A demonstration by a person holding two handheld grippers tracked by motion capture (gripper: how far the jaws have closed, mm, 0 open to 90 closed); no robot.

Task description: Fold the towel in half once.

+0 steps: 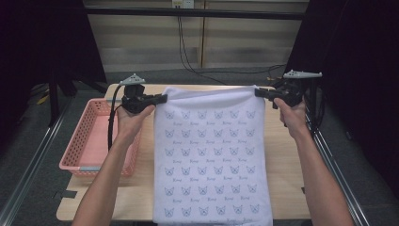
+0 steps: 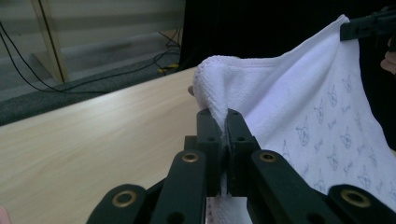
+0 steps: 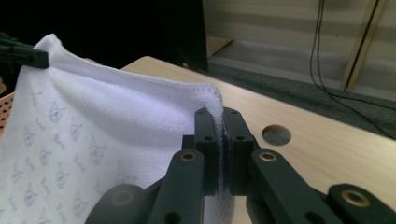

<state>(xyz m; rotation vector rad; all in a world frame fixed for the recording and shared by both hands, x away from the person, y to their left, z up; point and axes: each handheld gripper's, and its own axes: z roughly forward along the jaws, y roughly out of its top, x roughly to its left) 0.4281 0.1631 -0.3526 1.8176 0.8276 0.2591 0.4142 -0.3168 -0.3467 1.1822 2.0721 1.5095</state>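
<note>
A white towel (image 1: pixel 211 155) printed with small blue dog faces hangs stretched between my two grippers above the wooden table (image 1: pixel 287 155). My left gripper (image 1: pixel 162 99) is shut on its top left corner, with cloth bunched over the jaws (image 2: pixel 219 88). My right gripper (image 1: pixel 258 92) is shut on the top right corner, the hemmed edge (image 3: pixel 205 88) pinched between its jaws. The towel's top edge runs taut between them and its lower part drapes toward the table's near edge. In the left gripper view the other gripper (image 2: pixel 369 25) shows at the far corner.
A pink plastic basket (image 1: pixel 89 136) stands on the table's left side, under my left forearm. A round hole (image 3: pixel 276 135) is cut in the tabletop near the right gripper. Black cables (image 1: pixel 188 56) run over the grey floor beyond the table. Dark curtains flank both sides.
</note>
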